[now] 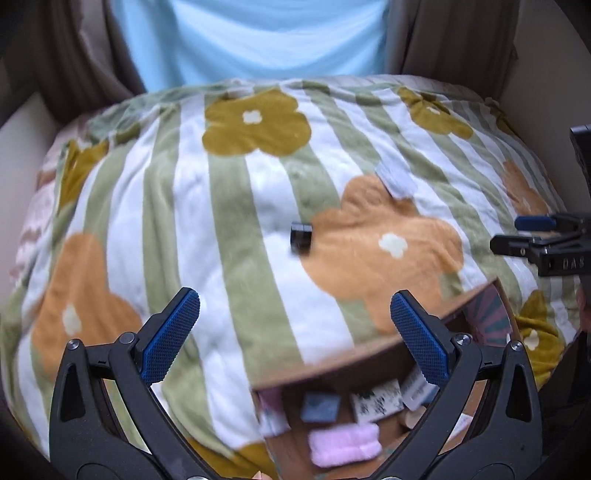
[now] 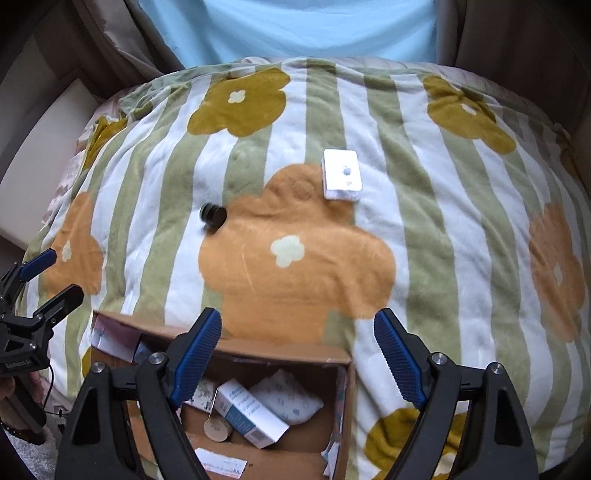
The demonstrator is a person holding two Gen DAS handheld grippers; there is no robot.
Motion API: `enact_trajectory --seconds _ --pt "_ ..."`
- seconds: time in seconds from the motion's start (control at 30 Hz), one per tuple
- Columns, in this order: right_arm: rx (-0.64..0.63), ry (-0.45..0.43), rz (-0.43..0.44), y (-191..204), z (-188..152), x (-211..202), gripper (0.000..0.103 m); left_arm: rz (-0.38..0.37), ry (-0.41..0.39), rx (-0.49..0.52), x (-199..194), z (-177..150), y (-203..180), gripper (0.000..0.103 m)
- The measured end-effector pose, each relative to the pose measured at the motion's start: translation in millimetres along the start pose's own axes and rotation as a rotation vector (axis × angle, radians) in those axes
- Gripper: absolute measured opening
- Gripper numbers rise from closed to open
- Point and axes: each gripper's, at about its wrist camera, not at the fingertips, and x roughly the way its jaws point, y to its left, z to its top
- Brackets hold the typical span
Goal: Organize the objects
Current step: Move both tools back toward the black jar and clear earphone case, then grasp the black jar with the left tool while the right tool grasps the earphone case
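Observation:
A small black cylinder (image 2: 213, 217) lies on the flowered blanket (image 2: 424, 236); it also shows in the left wrist view (image 1: 301, 237). A flat white box (image 2: 341, 174) lies further back, blurred in the left wrist view (image 1: 396, 181). An open cardboard box (image 2: 280, 354) near me holds several small packs and a pink cloth (image 1: 343, 445). My left gripper (image 1: 295, 336) is open and empty above the blanket beside the cardboard box (image 1: 332, 369). My right gripper (image 2: 297, 362) is open and empty over the box's far edge.
The blanket covers a bed, with a light blue sheet (image 2: 288, 26) and brown curtains (image 2: 110, 40) behind. The left gripper shows at the left edge of the right wrist view (image 2: 51, 273); the right gripper shows at the right edge of the left wrist view (image 1: 535, 232).

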Motion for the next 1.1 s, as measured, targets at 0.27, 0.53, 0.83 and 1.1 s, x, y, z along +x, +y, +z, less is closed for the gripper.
enact_trajectory --seconds 0.27,0.53,0.83,1.1 --pt "-0.010 -0.046 -0.055 -24.2 86.3 25.1 0.082 -0.134 -0.018 0.190 60.3 61.2 15.1 0.103" --pt "-0.008 0.005 0.041 -42.1 128.9 102.4 0.082 -0.237 0.039 0.327 155.0 59.8 11.1 0.103" --pt "0.027 -0.005 0.057 -63.2 135.2 163.2 0.082 -0.315 0.077 0.368 219.6 46.7 12.8 0.101" --pt "0.043 -0.014 0.033 -71.6 140.3 186.8 0.078 -0.352 0.117 0.357 247.8 41.8 15.2 0.084"
